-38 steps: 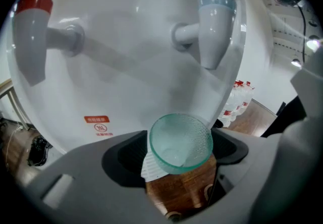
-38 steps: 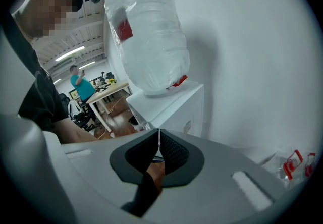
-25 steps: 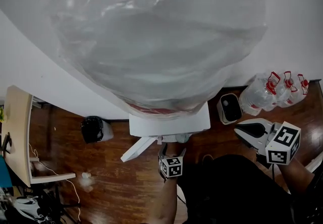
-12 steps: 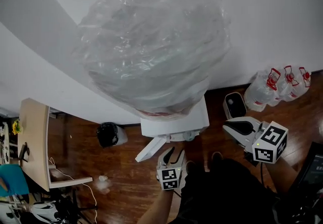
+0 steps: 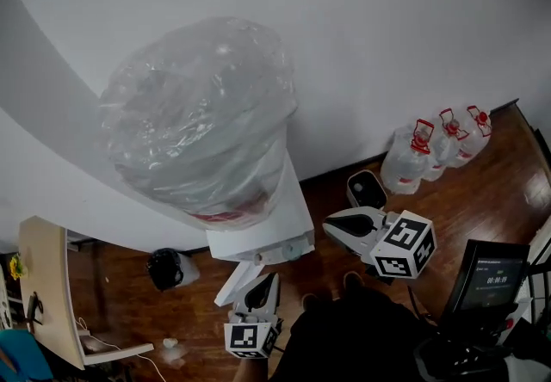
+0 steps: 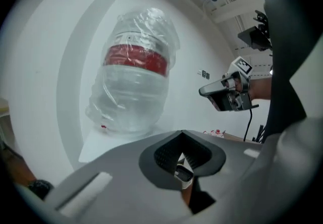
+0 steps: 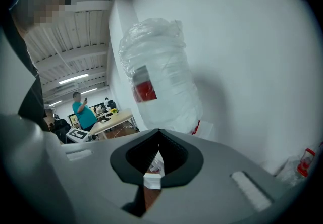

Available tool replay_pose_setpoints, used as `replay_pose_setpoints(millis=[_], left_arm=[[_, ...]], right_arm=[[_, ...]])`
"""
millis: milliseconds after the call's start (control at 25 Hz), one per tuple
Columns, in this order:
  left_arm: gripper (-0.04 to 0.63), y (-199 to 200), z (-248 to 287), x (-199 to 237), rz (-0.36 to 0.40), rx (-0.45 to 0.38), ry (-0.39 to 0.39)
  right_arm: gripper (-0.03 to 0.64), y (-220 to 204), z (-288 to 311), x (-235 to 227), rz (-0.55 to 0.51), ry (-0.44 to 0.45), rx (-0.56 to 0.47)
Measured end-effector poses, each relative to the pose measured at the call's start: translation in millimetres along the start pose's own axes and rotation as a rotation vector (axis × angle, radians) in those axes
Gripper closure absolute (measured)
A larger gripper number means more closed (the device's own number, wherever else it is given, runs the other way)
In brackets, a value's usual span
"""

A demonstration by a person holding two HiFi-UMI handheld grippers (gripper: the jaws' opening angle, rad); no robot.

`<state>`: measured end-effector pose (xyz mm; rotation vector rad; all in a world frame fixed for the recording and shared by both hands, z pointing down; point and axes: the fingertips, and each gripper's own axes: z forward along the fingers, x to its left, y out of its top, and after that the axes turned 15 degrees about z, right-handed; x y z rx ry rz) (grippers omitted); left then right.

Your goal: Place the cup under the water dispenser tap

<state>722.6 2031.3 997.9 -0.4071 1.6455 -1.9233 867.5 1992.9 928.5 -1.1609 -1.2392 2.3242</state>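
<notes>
1. Low at the middle of the head view, your left tongs (image 5: 263, 284) point up at the front of the white dispenser (image 5: 288, 212). Their own view shows the jaws clenched to a thin slit with nothing between them.
2. Right of centre, your right tongs (image 5: 337, 224) hang beside the dispenser, well apart from the left pair. They are likewise drawn together and empty.
3. A second ago the plastic-wrapped bottle (image 5: 198, 113) filled the frame and your left tongs were tucked against the dispenser's front. Now the bottle sits smaller at upper left and both tongs stand clear of the machine. A screen (image 5: 486, 273) has also come in at lower right, so you have drawn back.
4. With both tongs empty, I judge that you either left the cup at the tap or have not fetched it yet. These views don't settle which.
5. No view shows the cup, so you get nothing on its look. The dispenser's top hides the spot under the tap in the head view. Both gripper views look higher, at the bottle.
6. Farthest off, at upper right, spare water jugs (image 5: 439, 148) stand against the wall.
</notes>
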Motion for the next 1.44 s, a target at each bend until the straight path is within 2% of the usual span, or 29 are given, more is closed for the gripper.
replay_pose_setpoints(millis=[200,440,600,840,1440], left_arm=[[0.387,28.5,-3.2,5.6,-0.015,-0.028,-0.005],[0.385,40.3,-3.3,7.8,0.009,-0.043,-0.023],[0.385,38.9,-2.3,3.8,0.02,-0.036,-0.041],[0.385,40.1,-1.1,6.9,-0.007,-0.028,-0.011],[0.385,28.0,-3.5,-0.7,0.004,-0.006,-0.03]], right_arm=[[0.617,-2.6,-5.6,3.5,-0.025,-0.011,0.002],[0.617,-3.3,-8.0,0.7,-0.042,-0.03,-0.003],[0.617,-2.1,-8.9,1.9,-0.055,-0.025,-0.002],[0.617,-1.2,-9.7,3.3,-0.07,-0.019,0.001],[0.617,-4.9,-13.3,3.0,-0.077,-0.03,0.005]])
